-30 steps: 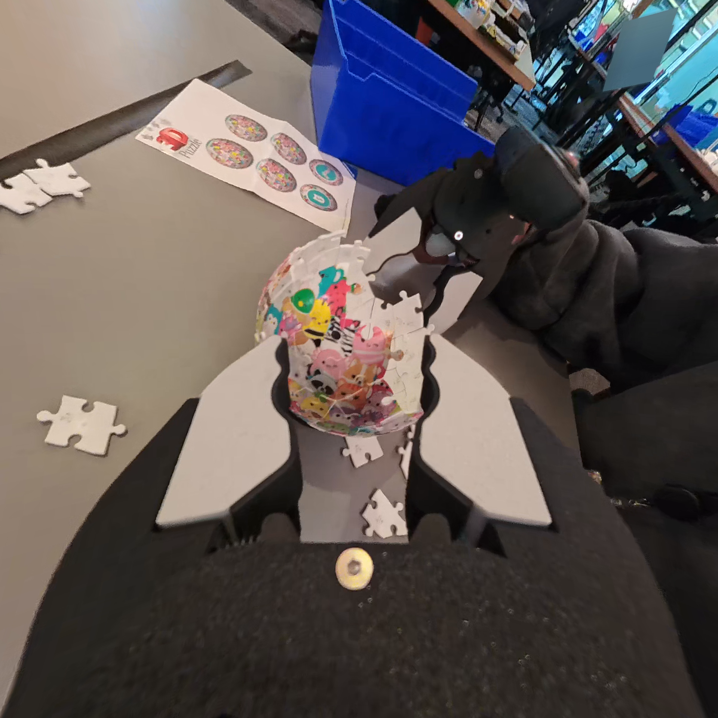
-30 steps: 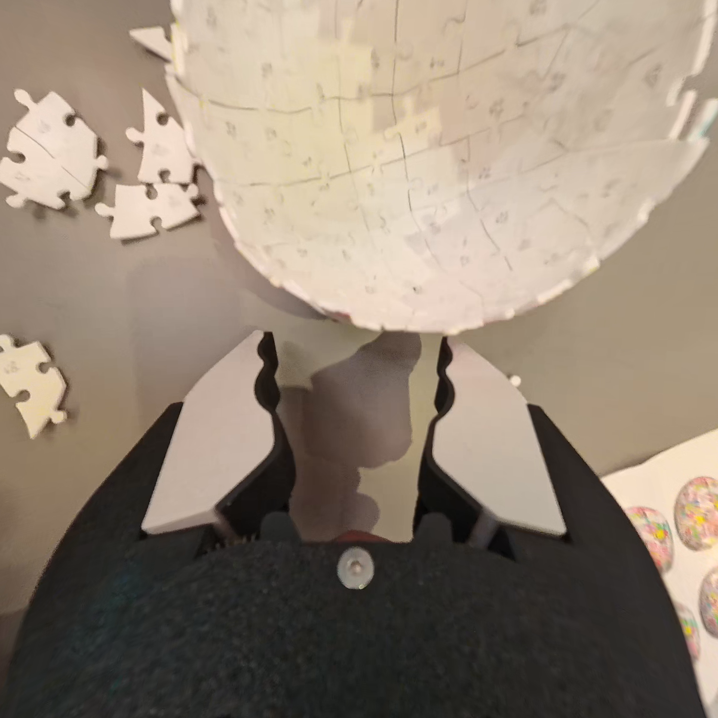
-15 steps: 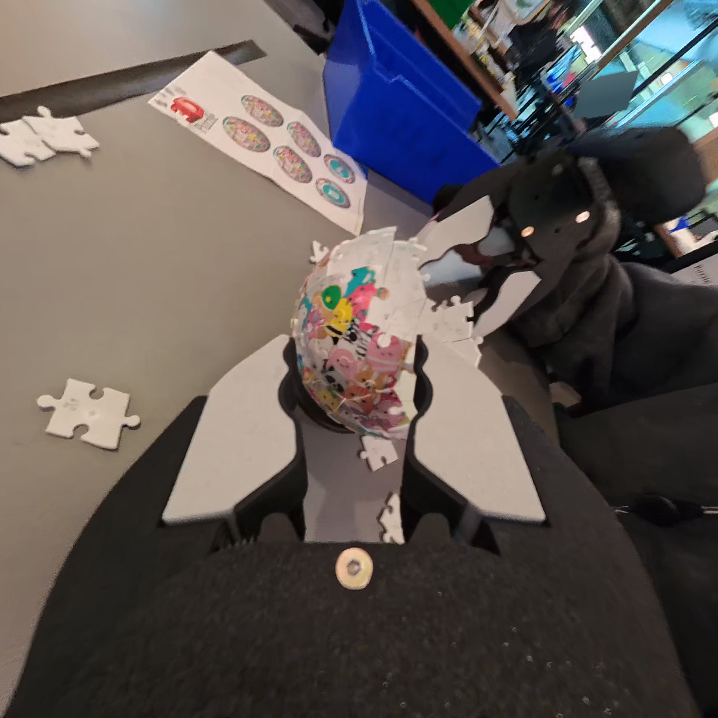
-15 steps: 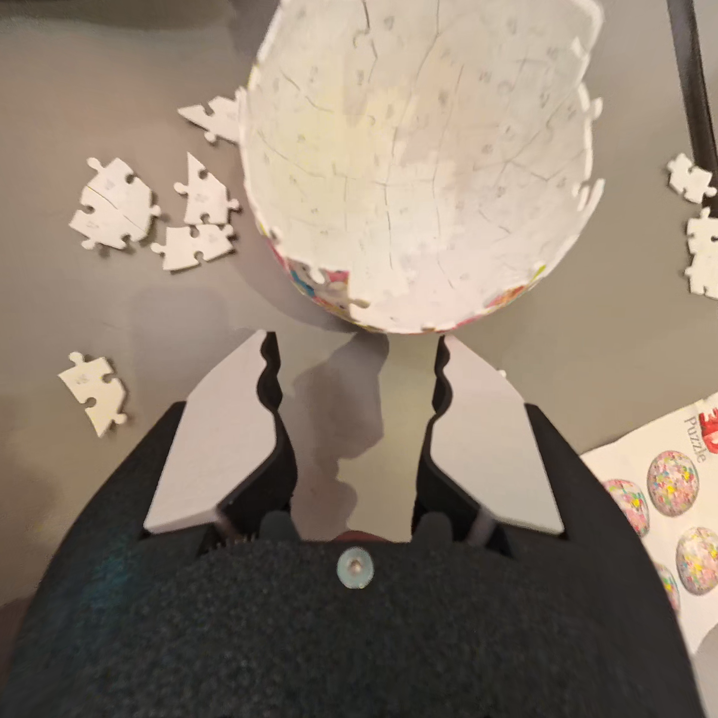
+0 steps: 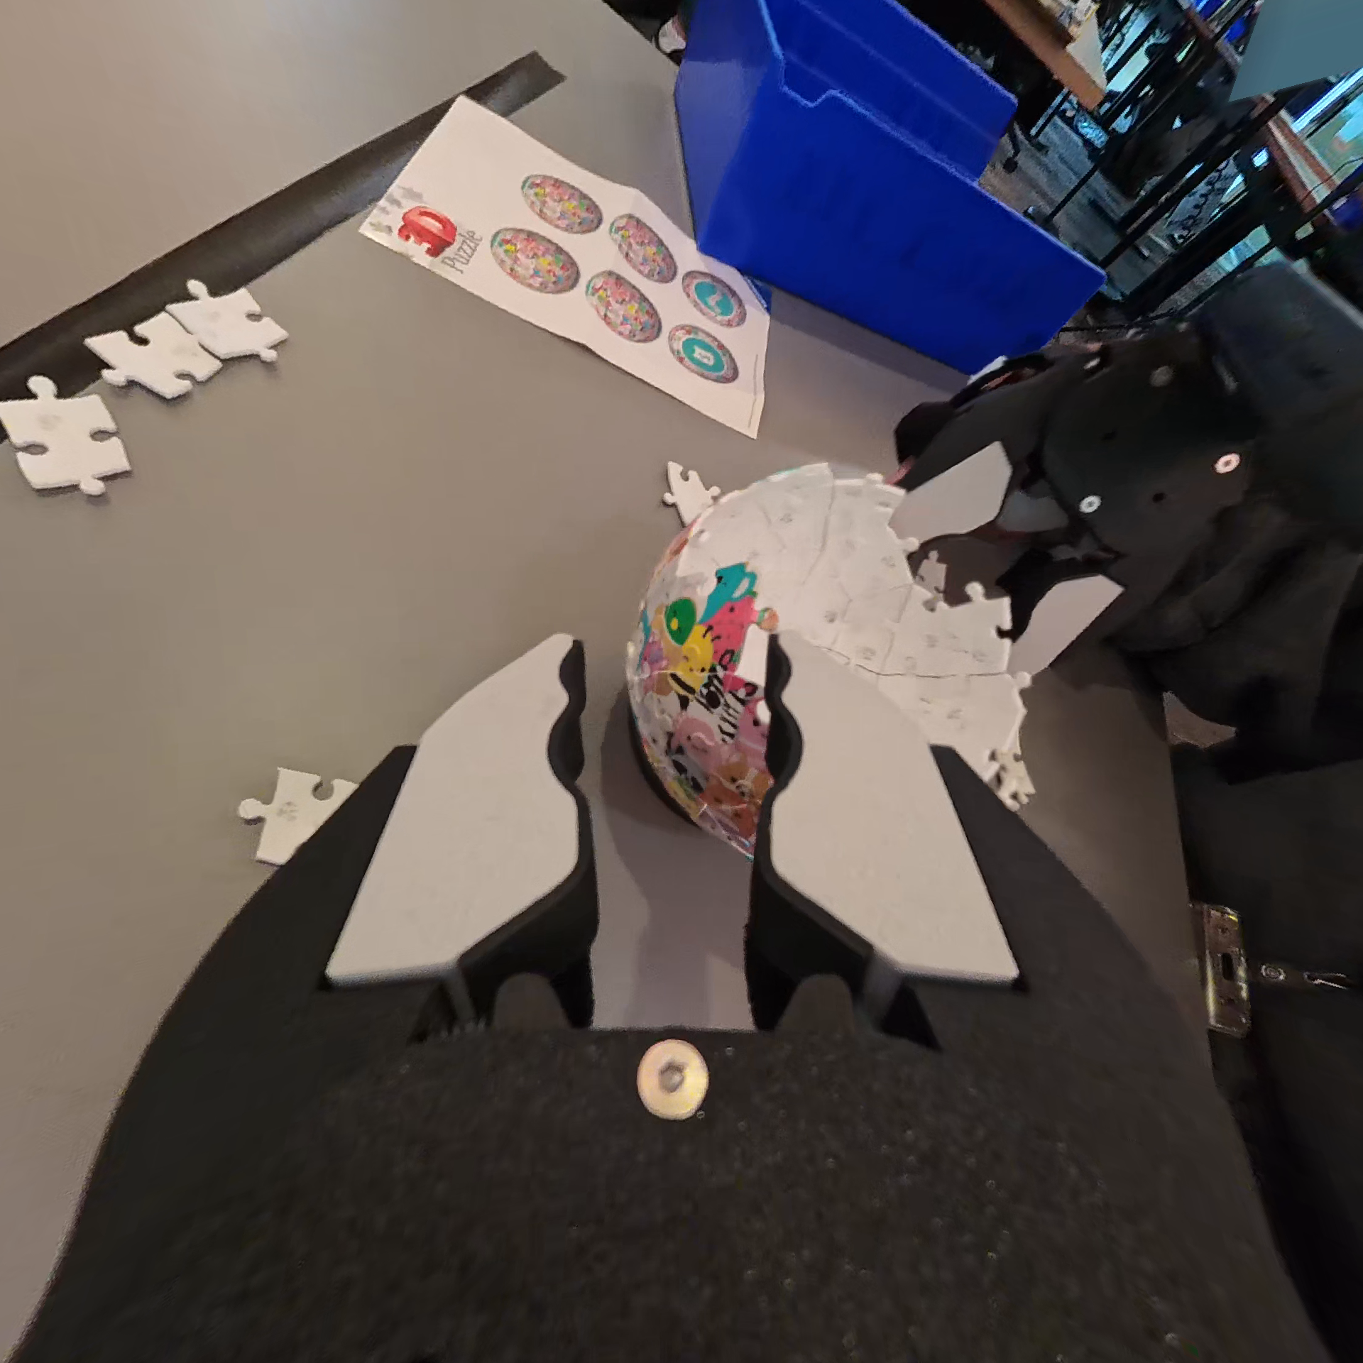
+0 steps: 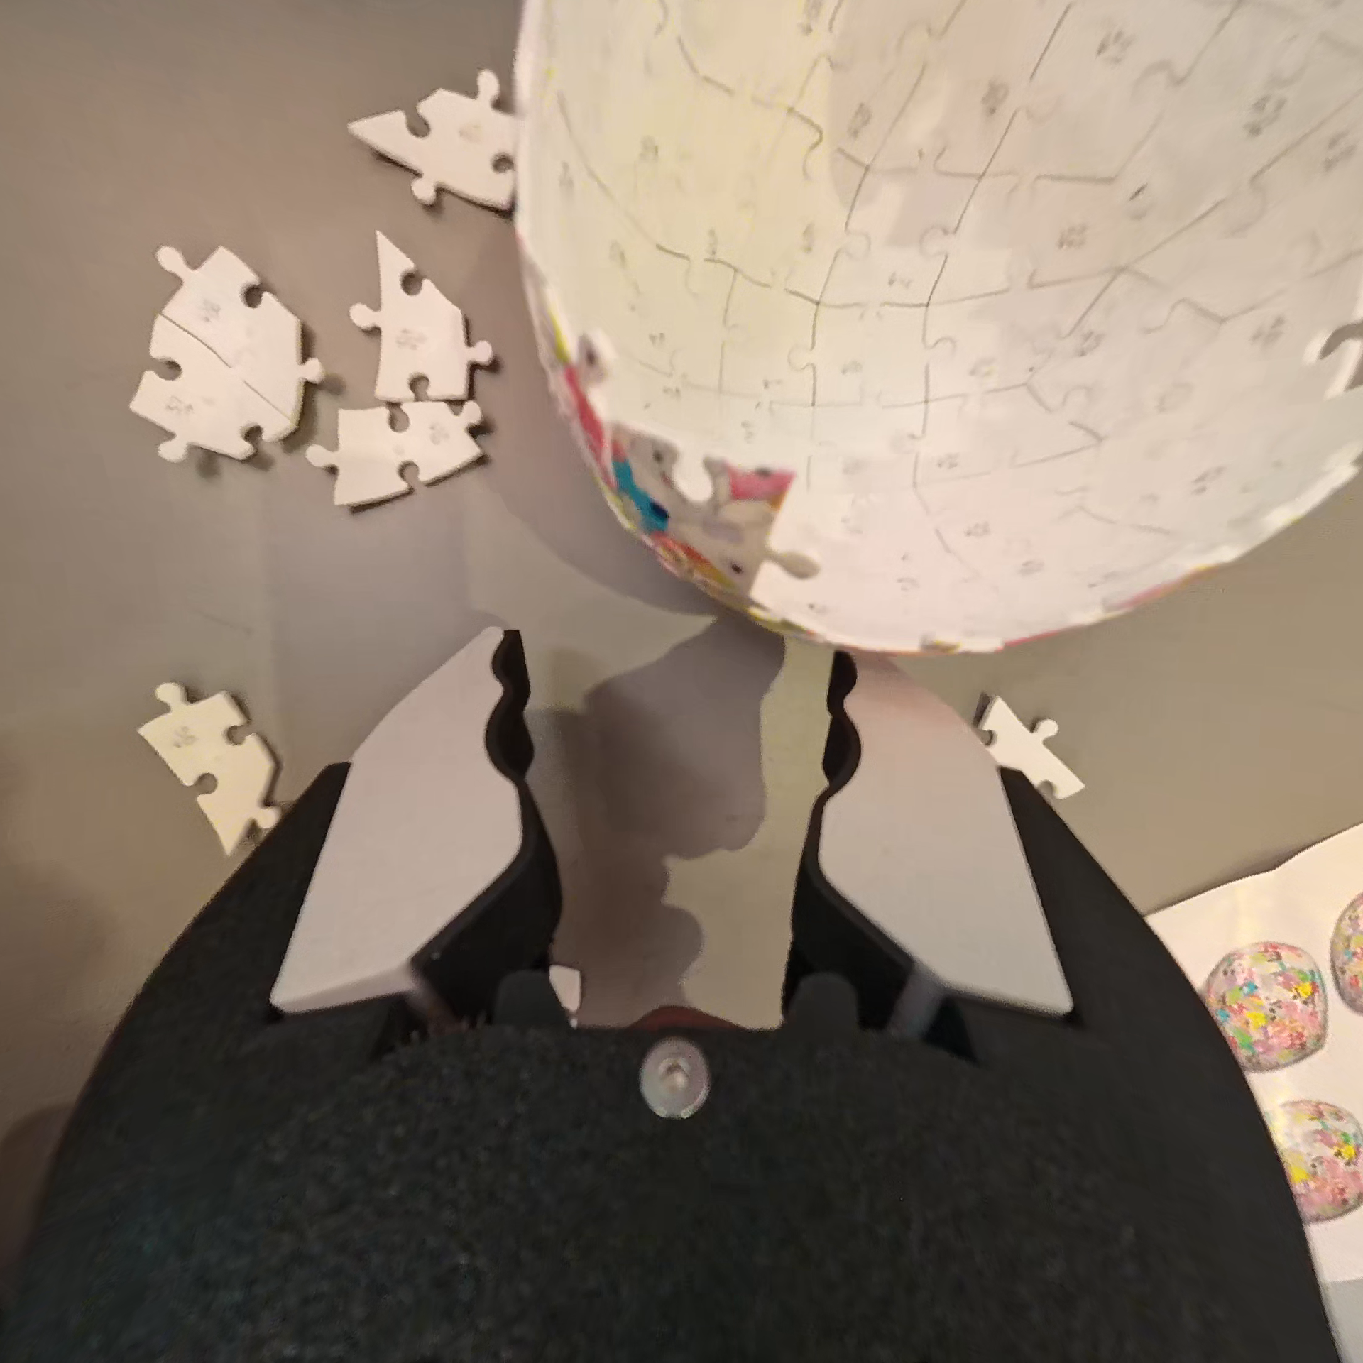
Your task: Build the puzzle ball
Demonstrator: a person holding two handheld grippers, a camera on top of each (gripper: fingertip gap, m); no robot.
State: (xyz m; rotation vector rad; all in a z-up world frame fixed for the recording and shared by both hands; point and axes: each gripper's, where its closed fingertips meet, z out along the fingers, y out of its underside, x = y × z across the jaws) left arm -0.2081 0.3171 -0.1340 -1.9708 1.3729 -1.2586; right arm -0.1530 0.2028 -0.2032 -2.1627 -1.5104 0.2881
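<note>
A grey table (image 5: 369,553) fills the left of the left wrist view, with loose white pieces (image 5: 155,354) at upper left, a printed sheet (image 5: 575,258) at upper middle, and a blue bin (image 5: 848,184) before desks at upper right. The half-built puzzle ball (image 5: 774,627) sits right of centre, its open white inside facing right; being round, it has no long axis. The left gripper (image 5: 673,656) and the right gripper (image 6: 675,649) both gape, empty.

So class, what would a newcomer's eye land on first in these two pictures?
First, the half-built puzzle ball on the grey table, its colourful cartoon shell beside the open left gripper. Next, the bright blue bin at the back, next to a white instruction sheet. Loose white pieces lie scattered left of the ball.
</note>
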